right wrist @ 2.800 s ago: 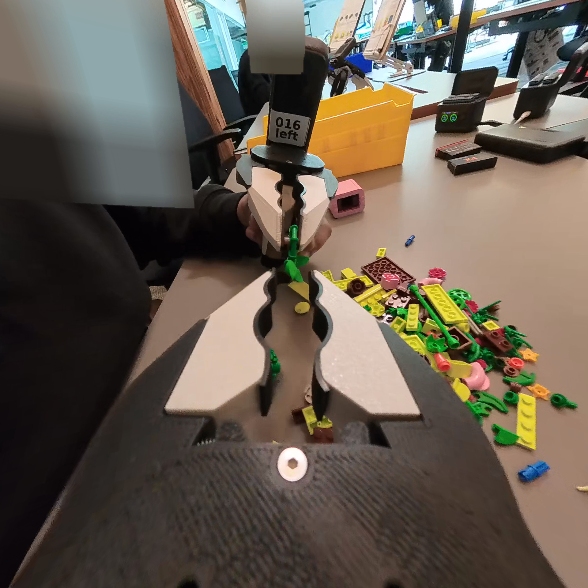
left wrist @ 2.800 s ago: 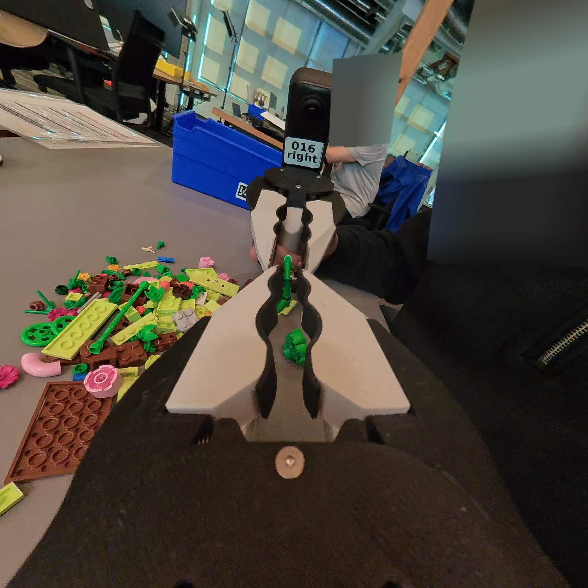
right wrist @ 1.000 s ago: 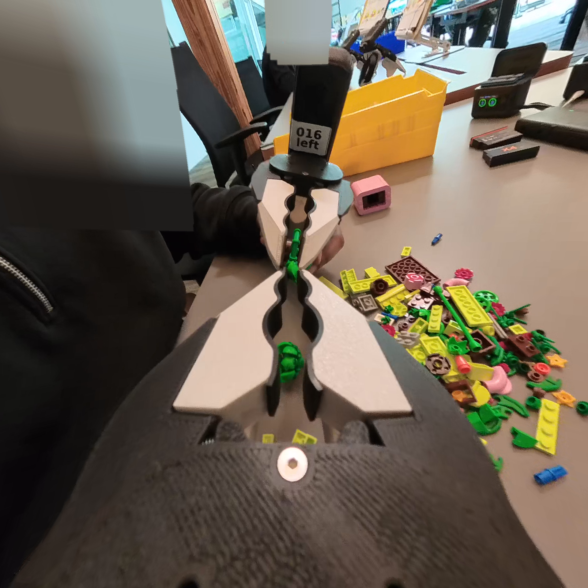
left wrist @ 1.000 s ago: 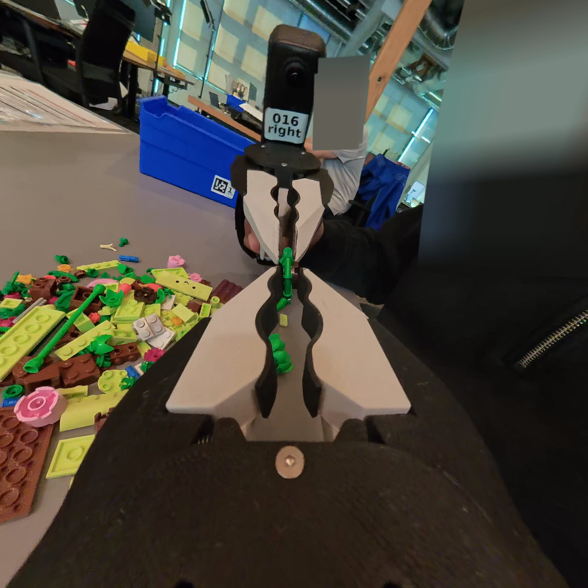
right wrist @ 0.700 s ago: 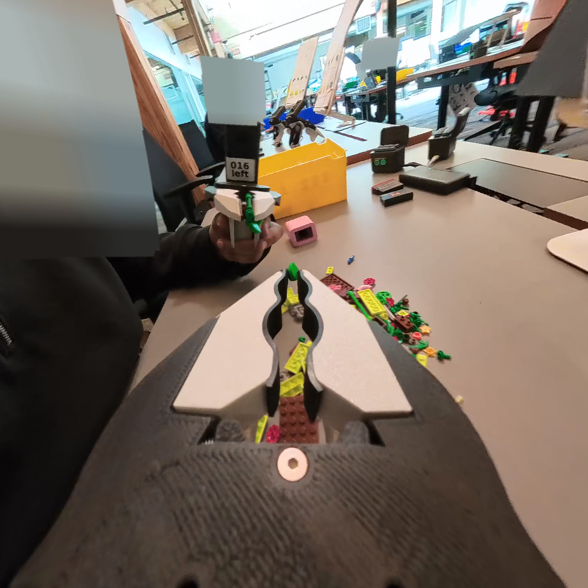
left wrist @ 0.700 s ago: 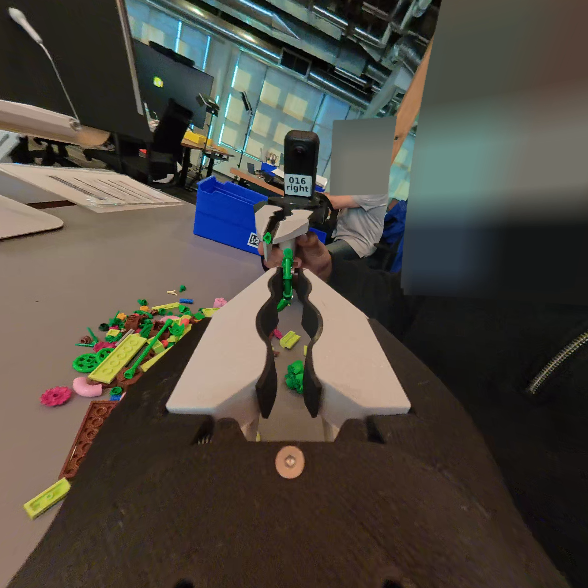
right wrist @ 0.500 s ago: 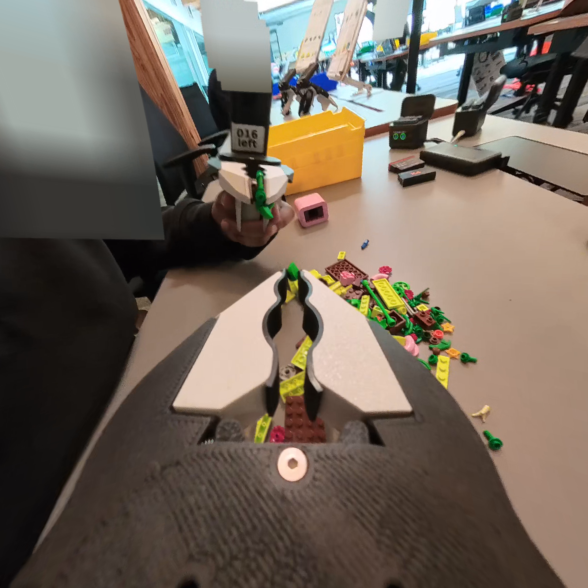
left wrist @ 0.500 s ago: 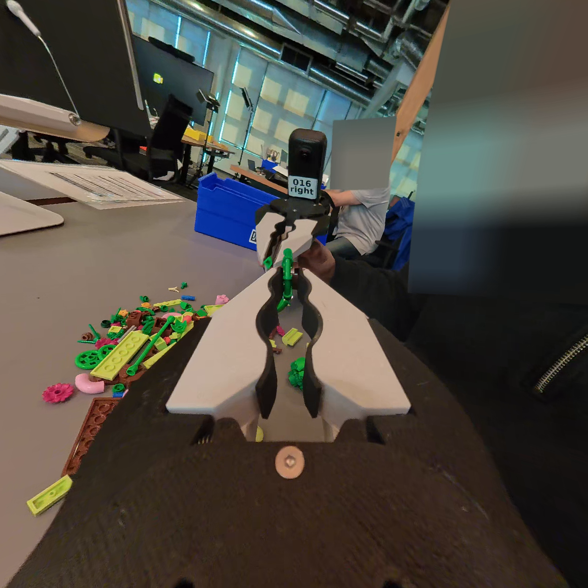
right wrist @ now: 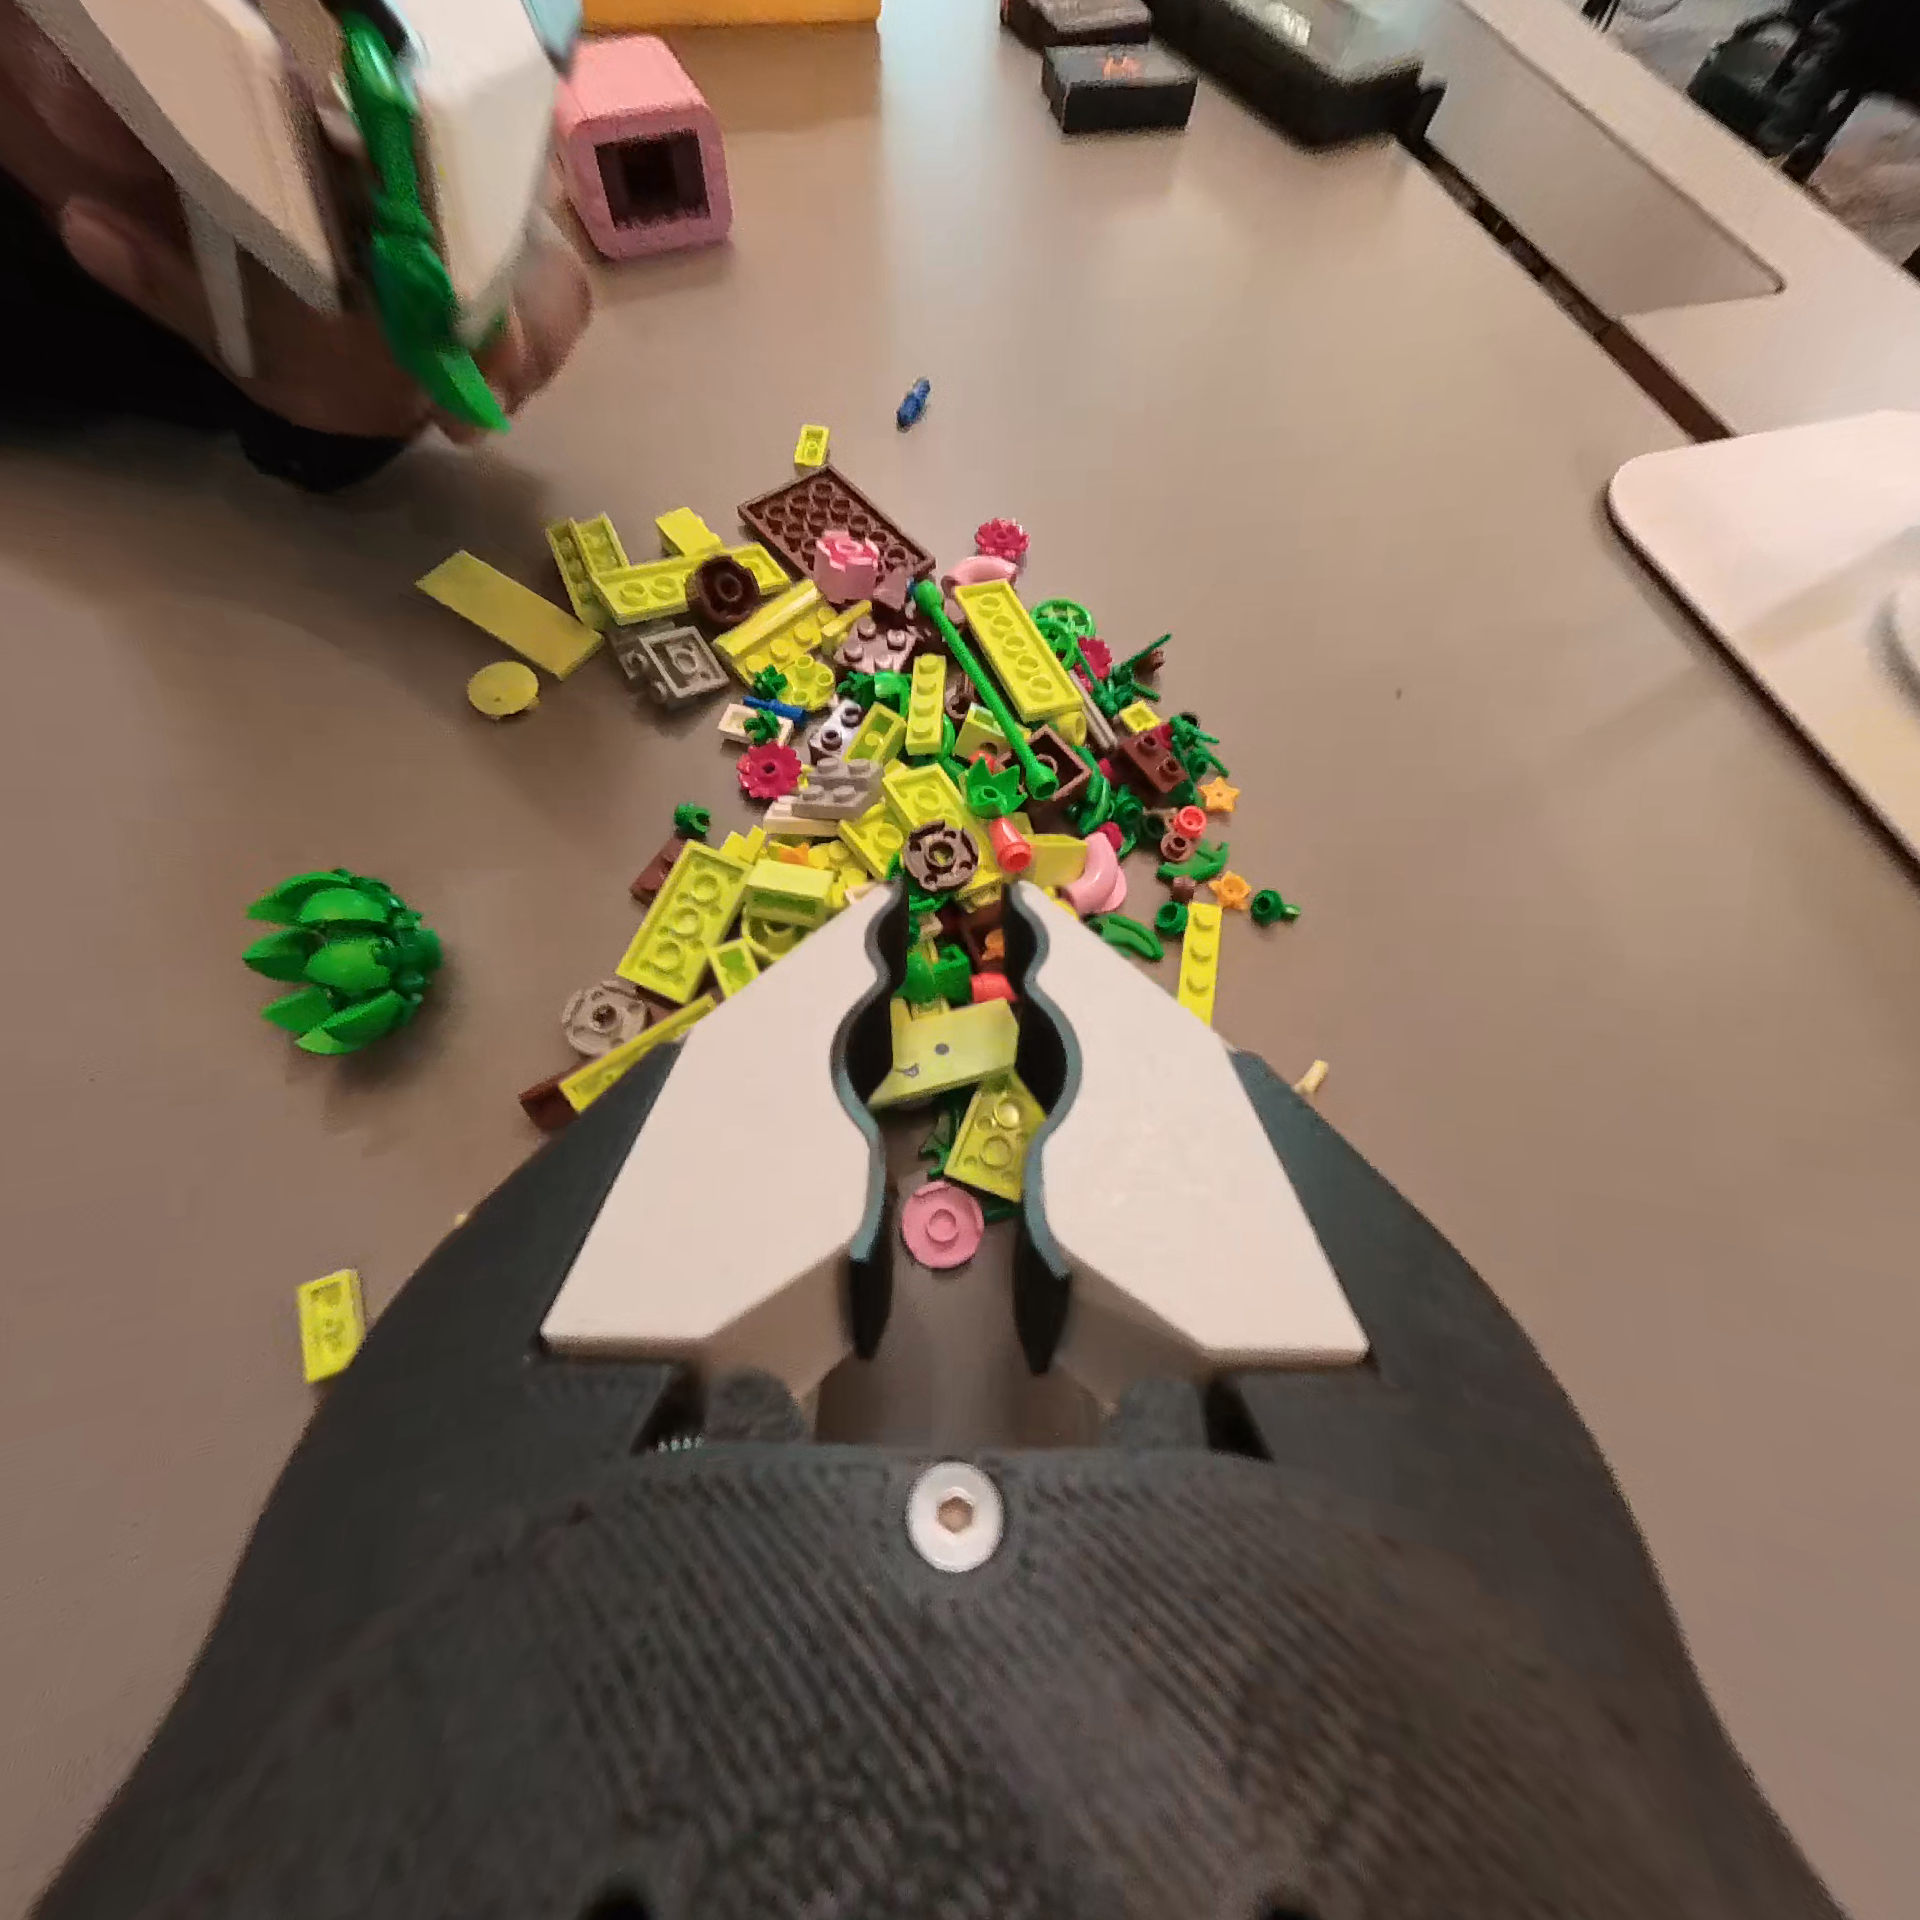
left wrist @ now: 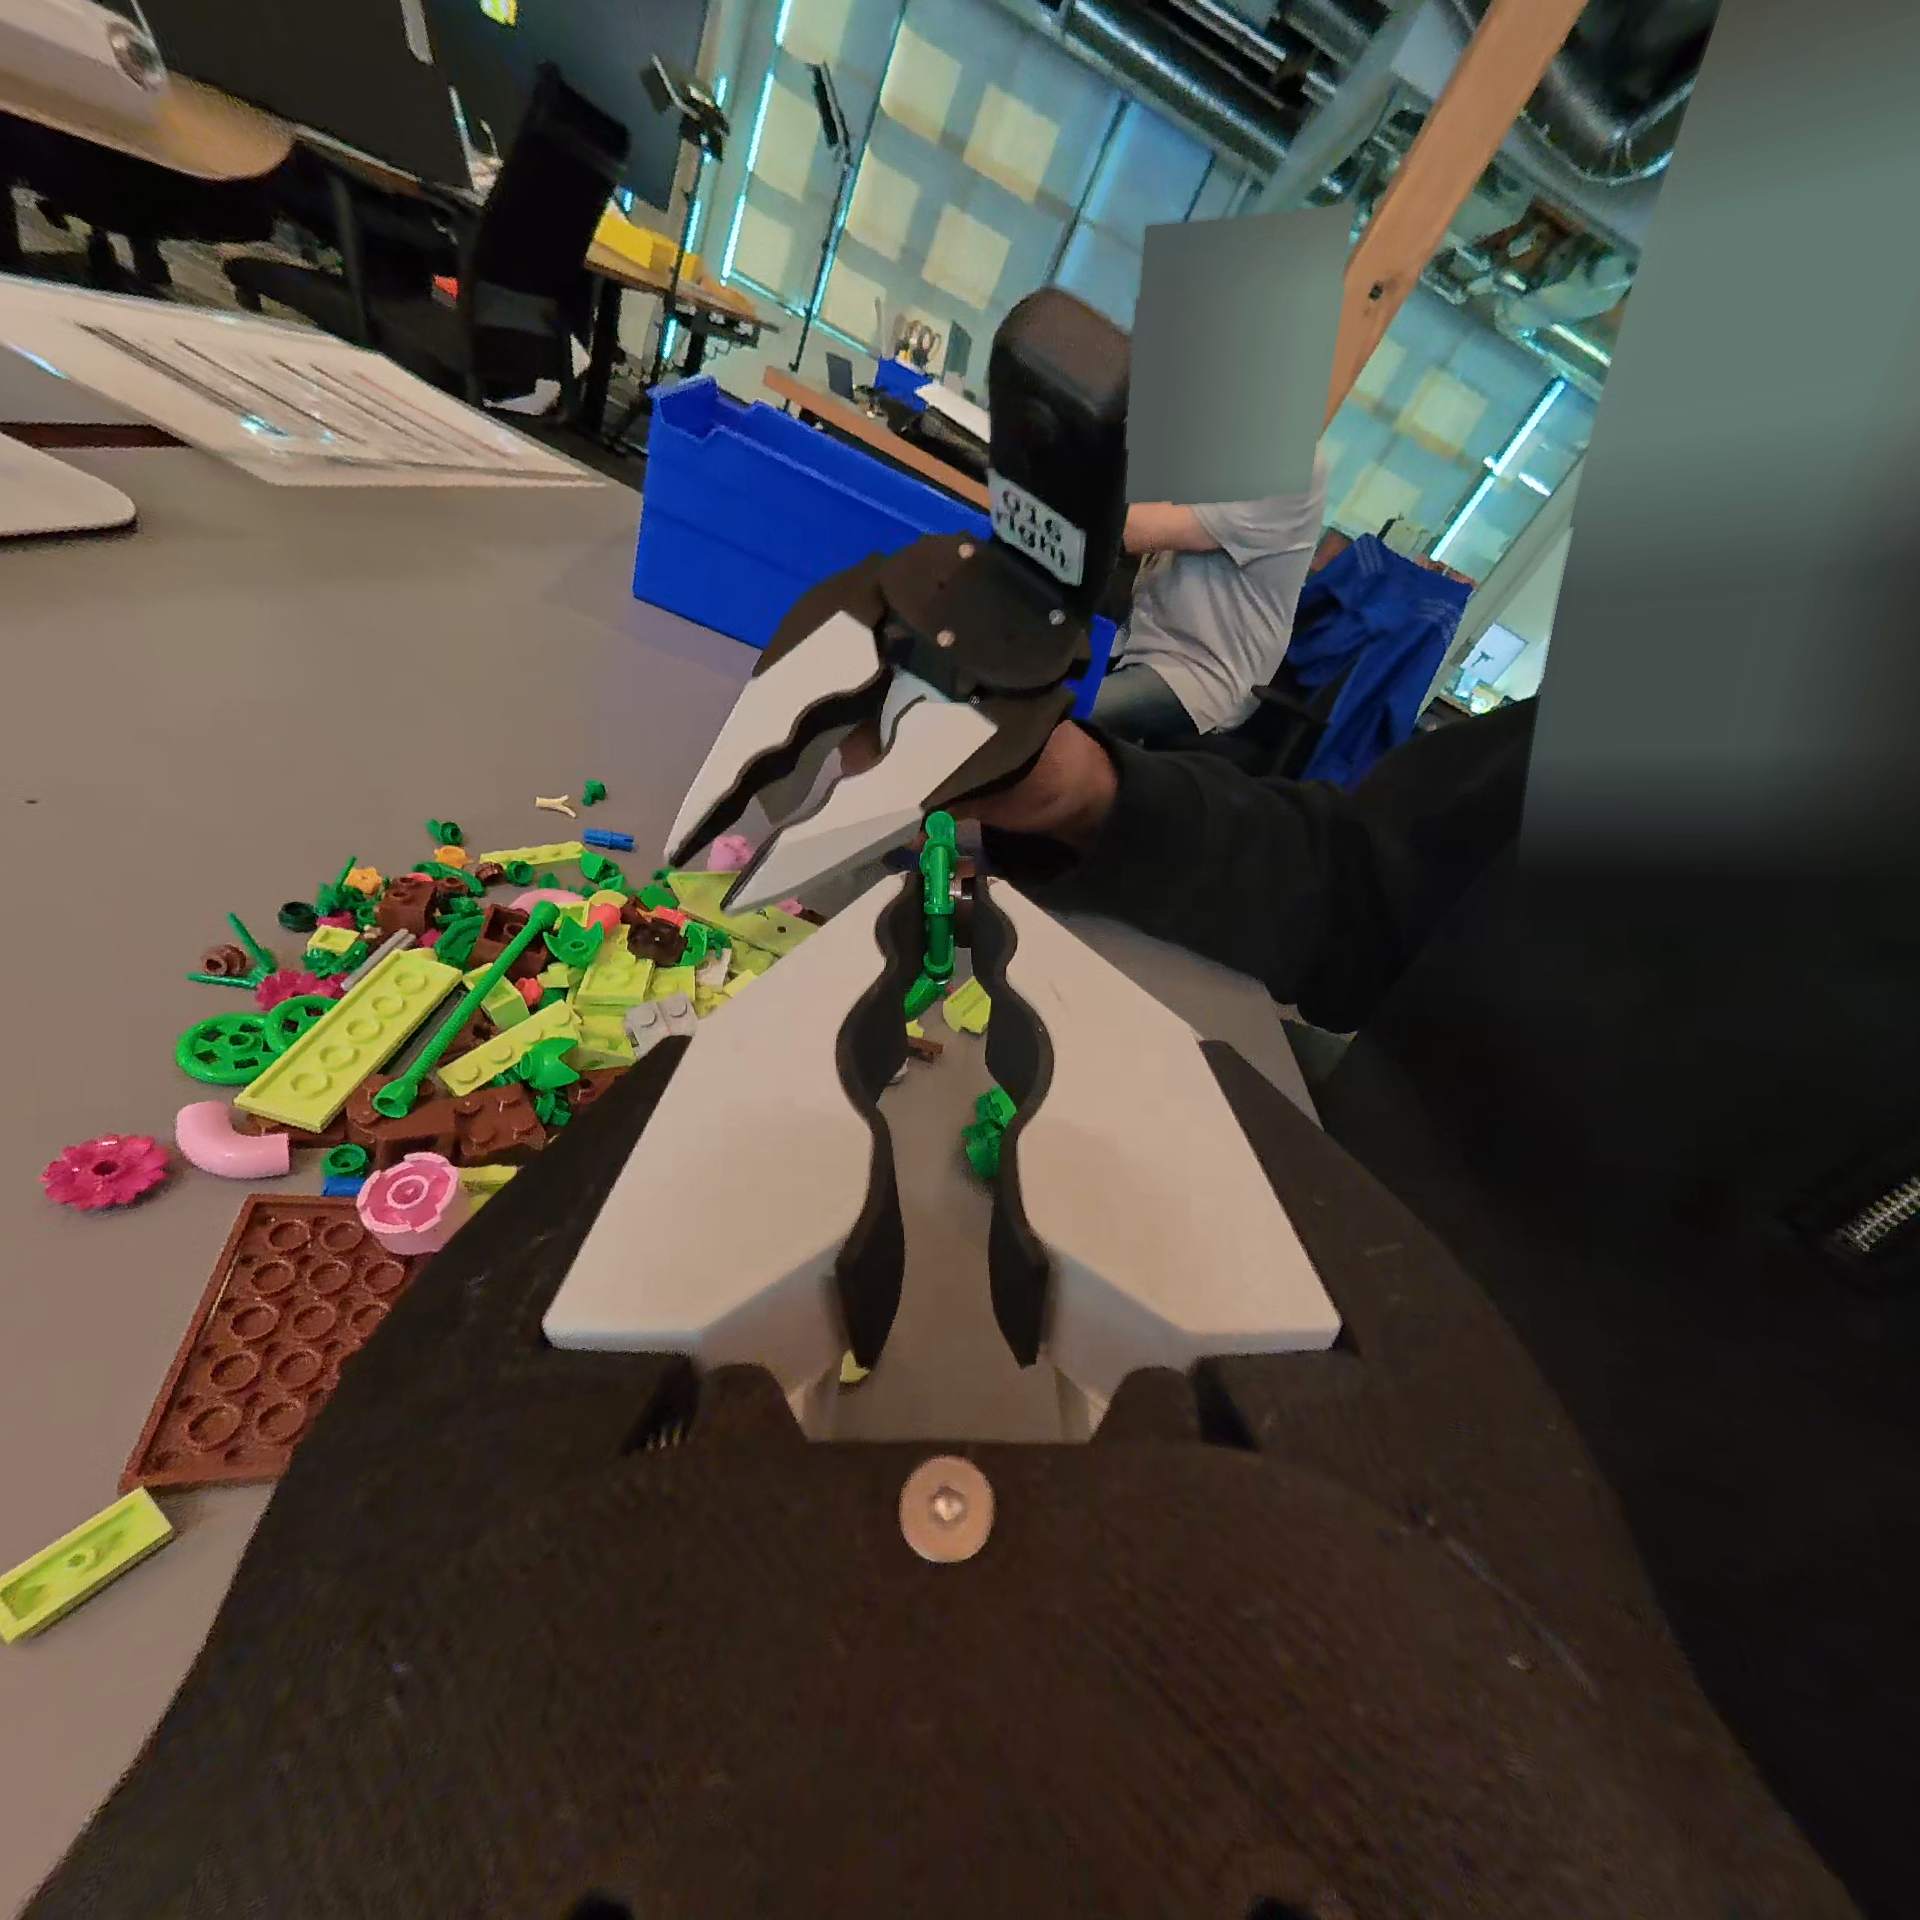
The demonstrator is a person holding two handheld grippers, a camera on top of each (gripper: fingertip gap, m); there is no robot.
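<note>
My left gripper (left wrist: 940, 888) is shut on a green plant-stem piece (left wrist: 938, 914) and holds it upright above the grey table. It also shows blurred at the top left of the right wrist view (right wrist: 416, 312), the stem (right wrist: 400, 239) between its fingers. My right gripper (right wrist: 951, 899) is slightly open and empty, tips pointing down just over a pile of small toy bricks (right wrist: 914, 748). In the left wrist view the right gripper (left wrist: 712, 878) tilts down-left over that pile (left wrist: 499, 997). A green leafy cluster (right wrist: 338, 961) lies on the table beside the pile.
A blue bin (left wrist: 790, 520) stands behind the pile and a brown studded plate (left wrist: 270, 1340) lies at its near left. A pink hollow cube (right wrist: 644, 156), black boxes (right wrist: 1117, 68) and a white slab (right wrist: 1787, 561) sit farther off. A person (left wrist: 1216, 613) sits beyond the table. My hands' fingertips stand some 11 centimeters from each other. About 12 centimeters separates my right fingertips from the brown studded plate (left wrist: 270, 1340).
My right gripper has drawn away from the left one, swung down over the brick pile and opened; the small green piece no longer shows at its tips. The left gripper still holds the stem.
</note>
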